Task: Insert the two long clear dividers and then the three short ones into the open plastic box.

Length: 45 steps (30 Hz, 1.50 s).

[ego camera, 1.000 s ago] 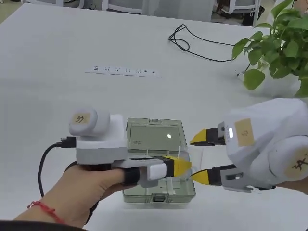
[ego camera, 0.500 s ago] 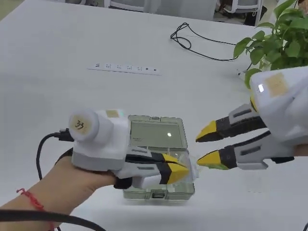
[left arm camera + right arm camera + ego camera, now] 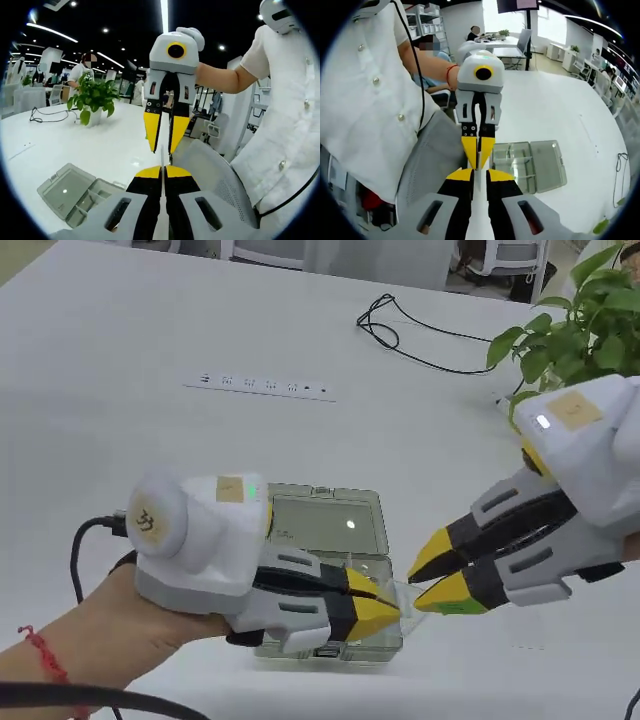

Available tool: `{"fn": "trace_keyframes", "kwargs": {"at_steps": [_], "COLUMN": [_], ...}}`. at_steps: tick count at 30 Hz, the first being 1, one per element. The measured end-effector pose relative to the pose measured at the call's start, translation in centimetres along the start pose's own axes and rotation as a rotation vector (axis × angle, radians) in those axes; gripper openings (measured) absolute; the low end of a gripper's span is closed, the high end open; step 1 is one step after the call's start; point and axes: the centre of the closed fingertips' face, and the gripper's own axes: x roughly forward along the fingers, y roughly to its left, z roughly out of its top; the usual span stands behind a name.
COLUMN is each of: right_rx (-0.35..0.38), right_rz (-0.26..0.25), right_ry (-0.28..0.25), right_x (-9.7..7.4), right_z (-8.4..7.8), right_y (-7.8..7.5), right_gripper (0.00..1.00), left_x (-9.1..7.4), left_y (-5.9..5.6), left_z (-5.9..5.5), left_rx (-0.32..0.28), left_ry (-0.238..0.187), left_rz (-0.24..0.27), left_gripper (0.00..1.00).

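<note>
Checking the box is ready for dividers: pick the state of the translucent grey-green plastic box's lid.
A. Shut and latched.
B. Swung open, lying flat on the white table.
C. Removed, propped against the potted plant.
B: the lid lies flat on the white table, joined to the far edge of the translucent grey-green plastic box, whose inside is exposed.

1. We see a white bench [image 3: 120, 330].
2. Nearest us on it lies the open plastic box [image 3: 325, 523]; a white power strip [image 3: 265, 387] lies beyond.
3. At the far right are a black cable [image 3: 372, 312] and a potted plant [image 3: 575, 335].
</note>
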Motion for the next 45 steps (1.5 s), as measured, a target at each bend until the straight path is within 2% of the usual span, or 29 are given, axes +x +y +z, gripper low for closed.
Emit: {"fn": "trace_keyframes", "kwargs": {"at_steps": [6, 12, 26, 42, 45], "right_rx": [0.013, 0.012, 0.002, -0.007, -0.009], "right_rz": [0.044, 0.063, 0.075, 0.072, 0.073], "right_ry": [-0.008, -0.003, -0.001, 0.002, 0.003], "right_x": [0.3, 0.5, 0.8, 1.2, 1.3], "right_z": [0.2, 0.2, 0.3, 0.3, 0.4], "right_y": [0.8, 1.1, 1.4, 1.1, 1.1], "right_gripper": [0.07, 0.05, 0.03, 0.03, 0.03], "left_x": [-0.1, 0.0, -0.1, -0.3, -0.3], "left_y": [-0.4, -0.6, -0.7, -0.5, -0.3], "left_z": [0.2, 0.5, 0.4, 0.1, 0.0], "left_rx": [0.025, 0.040, 0.053, 0.060, 0.062], "left_ry": [-0.009, -0.021, -0.025, -0.024, -0.023], "left_rz": [-0.012, -0.019, -0.016, 0.003, 0.011], "left_gripper": [0.00, 0.00, 0.00, 0.00, 0.03]}}
